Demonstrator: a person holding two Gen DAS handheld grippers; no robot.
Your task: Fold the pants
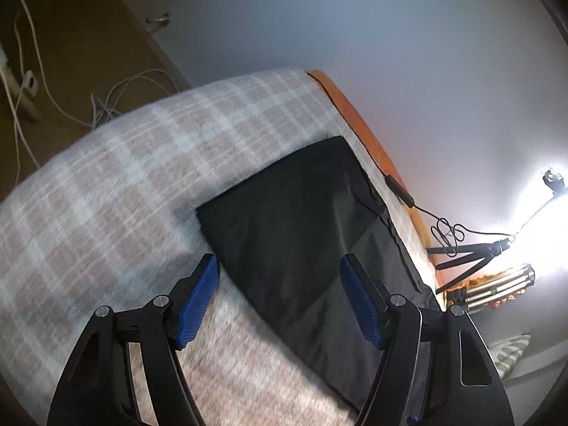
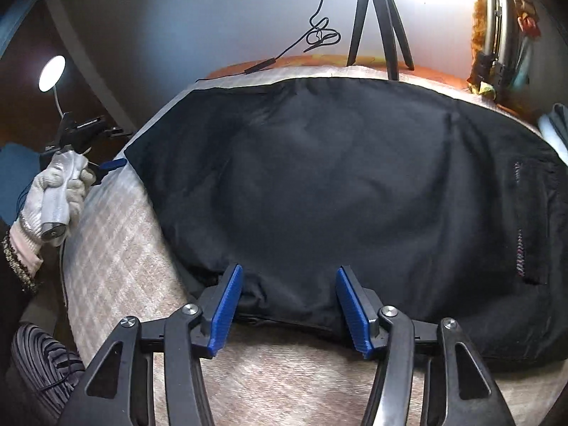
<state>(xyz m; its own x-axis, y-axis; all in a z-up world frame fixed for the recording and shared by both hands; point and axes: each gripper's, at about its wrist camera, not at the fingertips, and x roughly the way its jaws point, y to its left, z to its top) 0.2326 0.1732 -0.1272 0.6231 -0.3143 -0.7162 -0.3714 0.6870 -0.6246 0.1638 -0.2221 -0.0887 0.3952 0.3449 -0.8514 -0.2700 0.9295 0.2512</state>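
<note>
Right gripper (image 2: 289,301) is spread wide and grips nothing; its 2 blue pads straddle the near hem of the black pants (image 2: 337,184), which lie dead ahead on the checked blanket (image 2: 117,259). From here the pants run crosswise, long axis left to right, pocket end off to the right. Left gripper (image 1: 280,300) is also wide apart and empty, looking along that axis from the far left end, just off the cloth's edge. Judging by this, the right gripper is nearer for a pinch on the hem.
</note>
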